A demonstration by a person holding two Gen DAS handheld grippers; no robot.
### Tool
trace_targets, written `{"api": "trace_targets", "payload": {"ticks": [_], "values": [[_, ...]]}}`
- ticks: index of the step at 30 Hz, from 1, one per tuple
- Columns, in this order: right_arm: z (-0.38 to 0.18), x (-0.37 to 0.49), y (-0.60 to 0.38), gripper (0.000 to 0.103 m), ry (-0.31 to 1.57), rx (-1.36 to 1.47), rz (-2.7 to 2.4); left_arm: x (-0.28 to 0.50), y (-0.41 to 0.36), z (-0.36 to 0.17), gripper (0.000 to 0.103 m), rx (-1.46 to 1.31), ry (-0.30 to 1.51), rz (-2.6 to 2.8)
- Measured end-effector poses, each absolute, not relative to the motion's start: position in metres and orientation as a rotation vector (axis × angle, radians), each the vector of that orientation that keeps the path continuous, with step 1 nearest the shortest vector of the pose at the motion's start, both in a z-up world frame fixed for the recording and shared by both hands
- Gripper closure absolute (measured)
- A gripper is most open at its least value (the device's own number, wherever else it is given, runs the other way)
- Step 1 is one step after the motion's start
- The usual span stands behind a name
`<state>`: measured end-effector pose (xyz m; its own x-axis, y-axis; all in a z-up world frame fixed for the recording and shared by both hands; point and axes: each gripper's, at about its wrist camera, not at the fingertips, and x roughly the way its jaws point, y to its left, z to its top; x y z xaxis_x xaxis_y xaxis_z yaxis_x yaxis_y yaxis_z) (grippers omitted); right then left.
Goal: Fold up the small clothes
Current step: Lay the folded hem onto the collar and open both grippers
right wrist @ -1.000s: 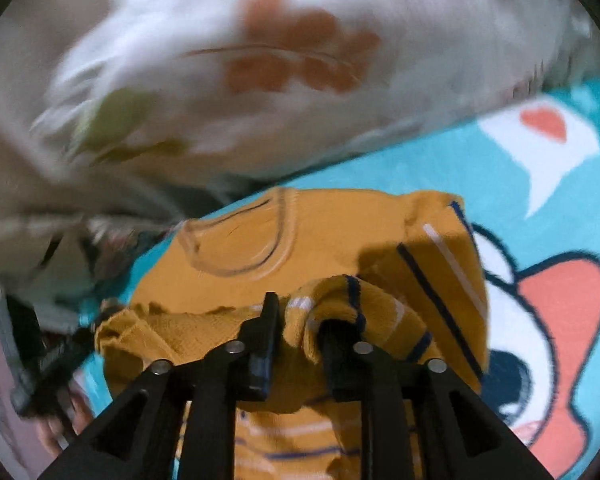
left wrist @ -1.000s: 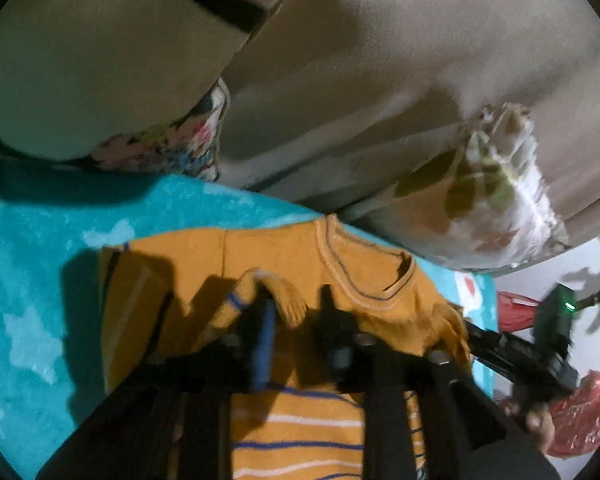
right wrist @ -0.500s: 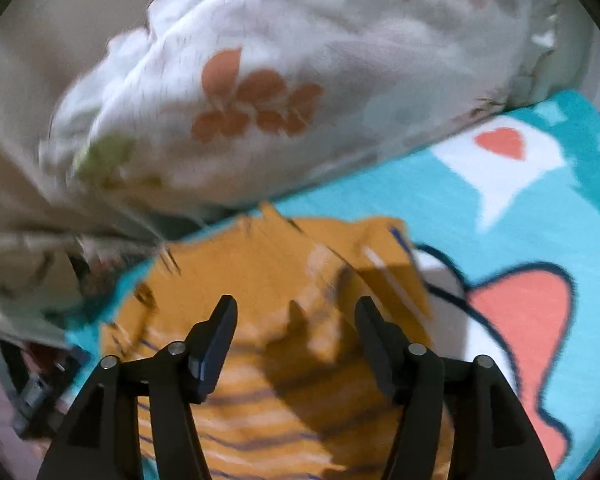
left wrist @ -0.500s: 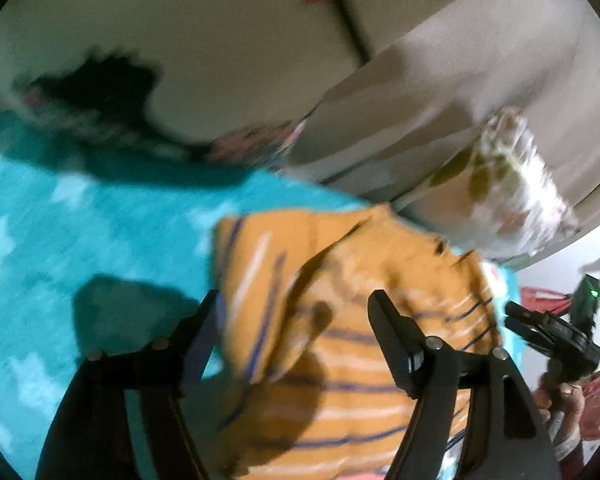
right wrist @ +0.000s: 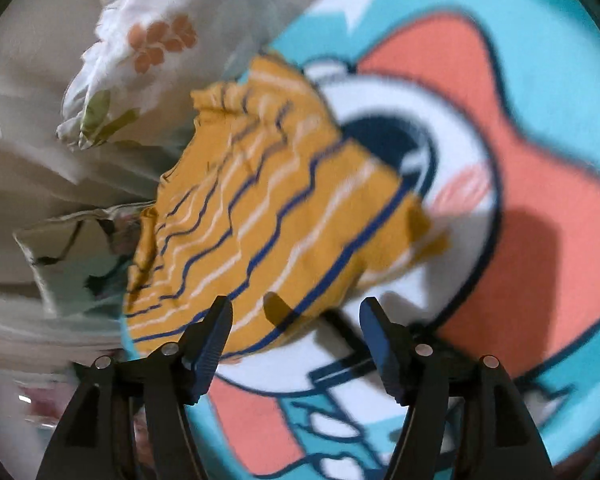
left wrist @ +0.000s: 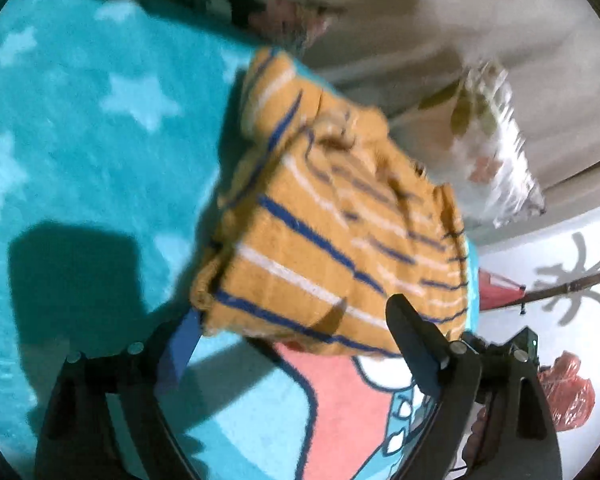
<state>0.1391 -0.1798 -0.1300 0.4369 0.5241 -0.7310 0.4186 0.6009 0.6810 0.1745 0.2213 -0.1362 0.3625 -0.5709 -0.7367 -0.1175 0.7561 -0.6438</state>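
Observation:
A small orange sweater (left wrist: 332, 216) with blue and white stripes lies folded over on the teal cartoon blanket (left wrist: 80, 128). In the left wrist view my left gripper (left wrist: 294, 322) has its jaws opening wide, just short of the sweater's near hem, with nothing pinched. From the right wrist view the same sweater (right wrist: 268, 208) lies ahead of my right gripper (right wrist: 296, 314), whose jaws are opening too; its fingertips frame the near hem without pressing it. Both views are motion-blurred.
A white floral pillow (left wrist: 488, 136) and beige bedding (left wrist: 480, 20) lie behind the sweater. The pillow (right wrist: 148, 48) also shows in the right wrist view. The blanket (right wrist: 540, 184) carries a coral cartoon print. A red plastic bag (left wrist: 568, 396) sits at the right, off the bed.
Both grippers were shut on folds of the sweater a second ago; they let go, opened and drew back. The sweater now lies folded with its striped half on top.

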Motion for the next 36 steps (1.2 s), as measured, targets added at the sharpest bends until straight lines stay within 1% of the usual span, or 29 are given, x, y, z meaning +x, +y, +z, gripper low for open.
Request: {"api": "trace_targets", "payload": {"ticks": [3, 4, 9, 10, 11, 12, 13, 14, 15, 17, 20, 23, 25, 26, 27, 28, 30, 32, 33, 34, 36], "values": [[-0.145, 0.152, -0.173, 0.032, 1.156, 1.019, 0.091, 0.193, 0.218, -0.141, 0.013, -0.738, 1.171, -0.337], [-0.144, 0.157, -0.172, 0.03, 1.132, 1.016, 0.093, 0.202, 0.219, -0.142, 0.013, -0.765, 1.166, -0.337], [-0.142, 0.191, -0.172, 0.03, 1.092, 0.989, 0.069, 0.224, 0.213, -0.142, 0.008, -0.771, 1.138, -0.309], [-0.142, 0.197, -0.173, 0.031, 1.08, 0.995, 0.06, 0.225, 0.209, -0.141, 0.008, -0.747, 1.139, -0.292], [-0.143, 0.203, -0.174, 0.039, 1.071, 0.996, 0.044, 0.226, 0.204, -0.139, 0.009, -0.708, 1.146, -0.284], [-0.144, 0.207, -0.175, 0.057, 1.074, 0.991, 0.031, 0.227, 0.201, -0.137, 0.022, -0.675, 1.148, -0.277], [-0.146, 0.211, -0.176, 0.063, 1.081, 0.992, 0.028, 0.227, 0.197, -0.135, 0.061, -0.61, 1.157, -0.25], [-0.147, 0.211, -0.178, 0.067, 1.081, 1.004, 0.033, 0.227, 0.195, -0.135, 0.076, -0.573, 1.181, -0.253], [-0.147, 0.21, -0.18, 0.072, 1.083, 1.02, 0.05, 0.224, 0.197, -0.135, 0.079, -0.592, 1.191, -0.272], [-0.141, 0.205, -0.182, 0.076, 1.086, 1.006, 0.092, 0.213, 0.203, -0.129, 0.088, -0.629, 1.177, -0.268], [-0.123, 0.189, -0.18, 0.079, 1.108, 0.948, 0.174, 0.186, 0.203, -0.111, 0.089, -0.618, 1.15, -0.242], [-0.104, 0.162, -0.185, 0.079, 1.121, 0.928, 0.234, 0.15, 0.197, -0.095, 0.089, -0.628, 1.13, -0.223], [-0.1, 0.143, -0.19, 0.079, 1.129, 0.913, 0.262, 0.125, 0.196, -0.096, 0.088, -0.637, 1.13, -0.198], [-0.102, 0.134, -0.192, 0.078, 1.145, 0.893, 0.27, 0.119, 0.195, -0.101, 0.087, -0.645, 1.143, -0.191], [-0.105, 0.129, -0.193, 0.073, 1.163, 0.876, 0.271, 0.111, 0.195, -0.109, 0.083, -0.657, 1.161, -0.173], [-0.112, 0.123, -0.198, 0.072, 1.19, 0.862, 0.259, 0.103, 0.197, -0.117, 0.081, -0.672, 1.182, -0.139], [-0.122, 0.111, -0.212, 0.071, 1.227, 0.867, 0.212, 0.085, 0.205, -0.119, 0.08, -0.687, 1.188, -0.094], [-0.119, 0.096, -0.231, 0.067, 1.197, 0.898, 0.201, 0.067, 0.207, -0.101, 0.073, -0.659, 1.134, -0.062], [-0.114, 0.091, -0.239, 0.064, 1.176, 0.894, 0.196, 0.058, 0.208, -0.09, 0.06, -0.627, 1.099, -0.037], [-0.105, 0.085, -0.247, 0.063, 1.149, 0.874, 0.182, 0.047, 0.208, -0.076, 0.049, -0.592, 1.058, -0.007], [-0.085, 0.075, -0.26, 0.062, 1.091, 0.817, 0.149, 0.028, 0.205, -0.051, 0.039, -0.539, 0.984, 0.022]]}}
